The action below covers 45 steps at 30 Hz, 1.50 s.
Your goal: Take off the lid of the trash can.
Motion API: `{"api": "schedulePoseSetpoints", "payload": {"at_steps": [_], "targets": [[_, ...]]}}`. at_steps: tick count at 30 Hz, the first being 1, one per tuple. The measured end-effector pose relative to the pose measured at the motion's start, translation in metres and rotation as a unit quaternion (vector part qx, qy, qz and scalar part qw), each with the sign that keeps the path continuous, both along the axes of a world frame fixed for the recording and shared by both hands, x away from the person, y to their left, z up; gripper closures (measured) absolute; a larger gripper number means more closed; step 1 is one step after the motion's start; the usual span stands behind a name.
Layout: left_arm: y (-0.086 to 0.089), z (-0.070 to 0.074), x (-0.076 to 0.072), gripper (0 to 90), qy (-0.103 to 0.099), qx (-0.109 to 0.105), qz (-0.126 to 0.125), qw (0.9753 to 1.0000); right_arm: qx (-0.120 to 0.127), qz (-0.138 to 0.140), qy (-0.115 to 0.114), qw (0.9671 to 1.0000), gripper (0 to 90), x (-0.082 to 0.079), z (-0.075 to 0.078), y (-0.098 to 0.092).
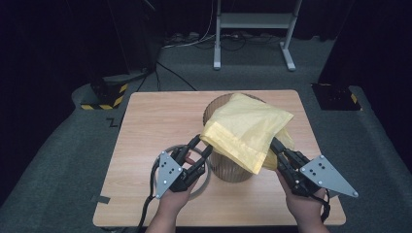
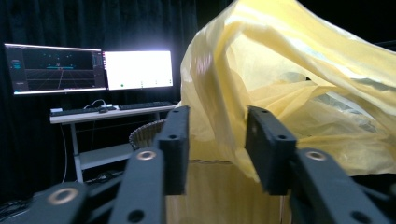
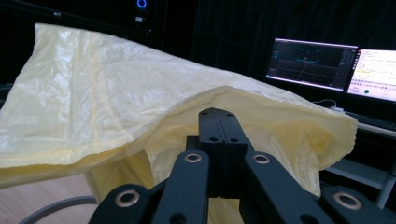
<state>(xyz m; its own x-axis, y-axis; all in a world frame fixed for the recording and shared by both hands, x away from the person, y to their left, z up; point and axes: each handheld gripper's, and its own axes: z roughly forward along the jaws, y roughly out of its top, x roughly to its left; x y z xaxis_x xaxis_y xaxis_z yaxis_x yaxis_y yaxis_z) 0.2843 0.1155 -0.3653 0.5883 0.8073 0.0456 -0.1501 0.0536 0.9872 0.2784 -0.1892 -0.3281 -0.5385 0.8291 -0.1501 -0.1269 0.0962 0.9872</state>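
Right gripper [image 3: 218, 116]: jaws closed on yellow bag [image 1: 250, 131] hem; left gripper [image 2: 217, 149]: jaws apart, ungripped; bag thin, limp, slippery over bin [image 1: 233, 171]; best pinched at rim.

Wooden table [image 1: 145, 126], 2 lit monitors [image 2: 88, 70], keyboard [image 2: 140, 106], metal ring [image 1: 206, 177]
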Motion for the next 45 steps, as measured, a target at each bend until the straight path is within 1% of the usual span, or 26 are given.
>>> {"api": "schedulePoseSetpoints", "payload": {"at_steps": [4,7,9,12,13,14,17,19,21,23,25,26,28,29,30,32,34,35,37,38,39,40,42,43,44,45], "targets": [[-0.002,-0.002,-0.002,62.9,0.0,0.002,0.001,1.0,0.013,-0.011,-0.007,0.9998,90.0,0.001,0.003,-0.006],[-0.005,-0.003,-0.002,64.6,0.0,0.003,-0.001,1.0,0.027,-0.012,-0.001,0.9996,90.0,0.004,0.005,-0.012],[-0.007,-0.002,-0.001,65.4,0.001,0.004,-0.005,1.0,0.027,-0.013,0.0,0.9996,90.0,0.004,0.005,-0.012],[-0.012,-0.002,-0.001,66.9,0.005,0.01,-0.017,0.9998,0.026,-0.014,-0.004,0.9996,90.0,0.003,0.005,-0.012],[-0.014,-0.002,-0.001,66.4,0.004,0.013,-0.017,0.9998,0.028,-0.014,-0.005,0.9995,90.0,0.003,0.005,-0.012],[-0.015,-0.002,-0.001,64.9,0.004,0.014,-0.017,0.9998,0.031,-0.015,-0.005,0.9994,90.0,0.003,0.006,-0.014],[-0.017,-0.003,-0.001,64.2,0.005,0.013,-0.019,0.9997,0.044,-0.019,-0.004,0.9988,90.0,0.004,0.009,-0.019],[-0.019,-0.003,-0.001,65.0,0.004,0.015,-0.02,0.9997,0.045,-0.02,-0.003,0.9988,90.0,0.005,0.01,-0.019],[-0.021,-0.002,0.0,67.1,0.001,0.016,-0.02,0.9997,0.04,-0.02,-0.004,0.999,90.0,0.005,0.01,-0.018],[-0.022,0.0,0.0,75.9,-0.002,0.016,-0.017,0.9997,0.037,-0.017,-0.003,0.9992,90.0,0.005,0.008,-0.015],[-0.02,0.001,-0.001,88.5,-0.006,0.015,0.001,0.9999,0.03,-0.017,-0.003,0.9994,90.0,0.006,0.007,-0.013],[-0.017,0.001,-0.001,89.4,-0.003,0.008,0.008,0.9999,0.03,-0.019,-0.002,0.9994,90.0,0.006,0.007,-0.013],[-0.004,-0.002,-0.001,89.8,0.01,0.0,0.03,0.9995,0.034,-0.028,0.001,0.999,90.0,0.008,0.006,-0.018],[0.004,-0.006,-0.001,89.9,0.019,-0.006,0.037,0.9991,0.038,-0.036,0.003,0.9987,90.0,0.009,0.006,-0.023],[0.013,-0.011,-0.001,90.0,0.036,-0.015,0.044,0.9983,0.044,-0.045,0.008,0.998,90.0,0.011,0.004,-0.028],[0.021,-0.021,-0.001,90.0,0.053,-0.019,0.049,0.9972,0.052,-0.064,0.018,0.9964,90.0,0.016,0.0,-0.041],[0.025,-0.034,-0.001,90.0,0.071,-0.009,0.052,0.9961,0.058,-0.08,0.038,0.9944,90.0,0.024,-0.009,-0.05],[0.025,-0.038,-0.001,90.0,0.077,-0.005,0.051,0.9957,0.053,-0.088,0.052,0.9934,90.0,0.029,-0.016,-0.053],[0.024,-0.045,0.0,89.9,0.089,0.006,0.048,0.9948,0.047,-0.086,0.08,0.992,90.0,0.035,-0.028,-0.054],[0.023,-0.047,0.0,89.9,0.09,0.009,0.048,0.9947,0.044,-0.085,0.084,0.9919,89.8,0.035,-0.031,-0.053],[0.021,-0.048,-0.001,89.9,0.089,0.014,0.047,0.9948,0.043,-0.085,0.081,0.9922,87.0,0.034,-0.032,-0.053],[0.02,-0.048,-0.001,89.7,0.087,0.017,0.044,0.9951,0.046,-0.087,0.074,0.9924,81.7,0.03,-0.031,-0.053],[0.018,-0.048,-0.003,89.5,0.083,0.022,0.043,0.9954,0.05,-0.084,0.067,0.993,76.4,0.026,-0.026,-0.053],[0.017,-0.048,-0.005,89.0,0.08,0.03,0.044,0.9954,0.05,-0.08,0.059,0.9938,73.1,0.022,-0.022,-0.052],[0.016,-0.047,-0.006,85.7,0.079,0.038,0.045,0.9951,0.048,-0.078,0.051,0.9945,70.0,0.018,-0.017,-0.051],[0.014,-0.046,-0.008,81.4,0.075,0.045,0.051,0.9948,0.045,-0.077,0.041,0.9951,67.5,0.014,-0.012,-0.049]]}}
